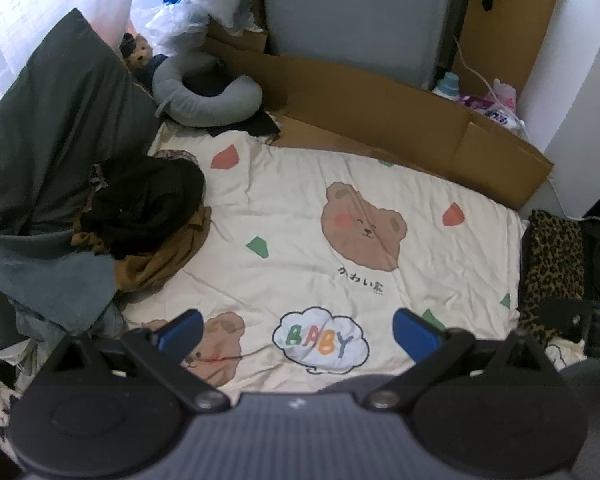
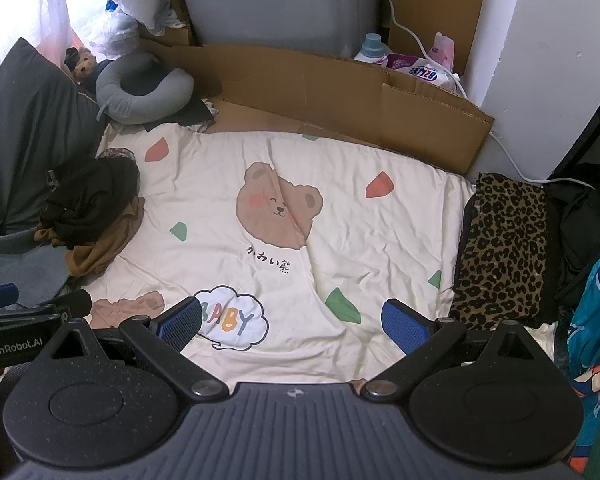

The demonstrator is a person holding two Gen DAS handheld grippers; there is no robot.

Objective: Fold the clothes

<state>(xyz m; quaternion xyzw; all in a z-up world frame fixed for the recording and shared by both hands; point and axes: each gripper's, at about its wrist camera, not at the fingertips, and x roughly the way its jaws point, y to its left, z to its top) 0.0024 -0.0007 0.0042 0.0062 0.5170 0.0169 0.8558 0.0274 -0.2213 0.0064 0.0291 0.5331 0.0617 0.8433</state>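
Both grippers are held above the near edge of the quilt, side by side and pointing toward the far wall. The left gripper is seen with its blue pads spread wide and nothing between them; the right gripper is likewise spread and empty, with the left one visible just beside it at the left edge of the right wrist view. Outward from the pads, only bare quilt with its bear print is met in the middle. The clothes are found at the two sides. To the left, a crumpled pile of dark and mustard cloth is heaped at the quilt's left edge, resting partly against a grey pillow and a blue cloth; no long axis can be made out, since it is bunched. To the right, a leopard piece is laid flat at the quilt's right edge, its long axis running near to far, looking already folded, though that cannot be settled. The pile lies left and farther out from the left gripper, which is judged the nearer of the two to it; the leopard piece lies just right of the right gripper. A reach to the pile would thus be leftward and outward.
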